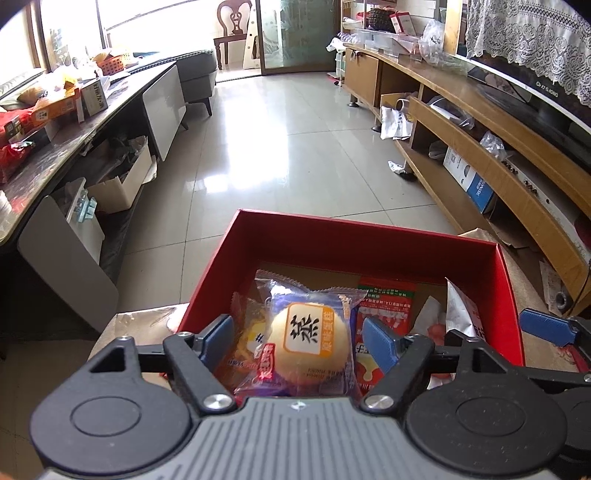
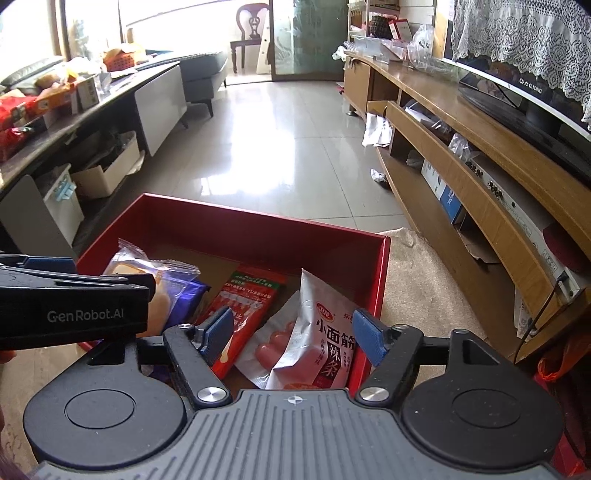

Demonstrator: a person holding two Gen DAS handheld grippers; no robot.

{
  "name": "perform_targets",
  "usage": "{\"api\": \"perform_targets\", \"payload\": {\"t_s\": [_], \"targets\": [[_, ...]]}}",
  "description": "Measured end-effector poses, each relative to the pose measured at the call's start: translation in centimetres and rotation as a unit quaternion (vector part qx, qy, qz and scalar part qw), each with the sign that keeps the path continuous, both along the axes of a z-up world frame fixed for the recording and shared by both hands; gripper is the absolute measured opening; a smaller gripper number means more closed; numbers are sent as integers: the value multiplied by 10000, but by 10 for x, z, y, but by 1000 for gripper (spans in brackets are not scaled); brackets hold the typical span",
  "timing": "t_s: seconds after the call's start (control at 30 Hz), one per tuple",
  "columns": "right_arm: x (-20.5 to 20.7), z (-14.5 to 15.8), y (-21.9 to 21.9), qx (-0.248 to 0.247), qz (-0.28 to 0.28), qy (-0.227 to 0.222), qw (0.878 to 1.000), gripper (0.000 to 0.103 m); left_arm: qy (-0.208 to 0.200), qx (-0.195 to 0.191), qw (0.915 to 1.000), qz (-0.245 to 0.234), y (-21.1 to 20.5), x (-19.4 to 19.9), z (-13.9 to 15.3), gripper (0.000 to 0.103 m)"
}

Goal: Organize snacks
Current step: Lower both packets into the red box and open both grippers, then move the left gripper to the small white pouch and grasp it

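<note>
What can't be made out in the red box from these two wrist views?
- Near wall of the red box: hidden in both views by the gripper bodies.
- Orange-wrapped snack: left wrist view, mostly covered by the wrapped cake; print unreadable.
- Wrapped cake, right wrist view: its near part is blocked by the left gripper.
- Pink item: under the white spicy-strip pouch; contents unclear.

glossy tiled floor [image 1: 280,140], wooden tv cabinet [image 1: 480,122], bright window [image 1: 70,26].

Right gripper [image 2: 291,334] hovering open over snack box

Its blue pads are standing apart above a white spicy-strip packet [image 2: 319,343] lying inside the red cardboard box [image 2: 258,230].
</note>
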State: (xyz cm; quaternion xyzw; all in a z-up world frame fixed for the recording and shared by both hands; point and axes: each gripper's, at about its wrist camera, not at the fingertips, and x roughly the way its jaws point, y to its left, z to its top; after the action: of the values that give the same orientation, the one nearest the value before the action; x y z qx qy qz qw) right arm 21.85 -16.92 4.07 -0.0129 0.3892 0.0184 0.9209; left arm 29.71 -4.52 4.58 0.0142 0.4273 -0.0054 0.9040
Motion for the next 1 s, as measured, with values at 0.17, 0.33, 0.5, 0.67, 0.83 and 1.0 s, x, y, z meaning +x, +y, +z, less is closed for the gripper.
{"api": "perform_targets", "payload": {"t_s": [0.17,0.33,0.5,0.67,0.83,1.0], "targets": [[-11,8,2,-76,8,-20,10000,79,29,-19,10000,90,14,-14,7,74],[-28,16,10,-120,144,-31,9998,79,157,-56,9997,162,27,-30,5,74],[-42,16,20,-228,314,34,9992,79,303,-154,9991,248,39,-47,0,74],[-52,12,22,-273,320,180,9990,79,690,-378,9965,288,42,-56,-17,74],[-62,8,14,-253,210,338,9989,79,1027,-517,9931,220,29,-56,-36,74],[-67,3,9,-330,223,425,9983,79,1240,-509,9908,197,12,-49,-54,74]]}}
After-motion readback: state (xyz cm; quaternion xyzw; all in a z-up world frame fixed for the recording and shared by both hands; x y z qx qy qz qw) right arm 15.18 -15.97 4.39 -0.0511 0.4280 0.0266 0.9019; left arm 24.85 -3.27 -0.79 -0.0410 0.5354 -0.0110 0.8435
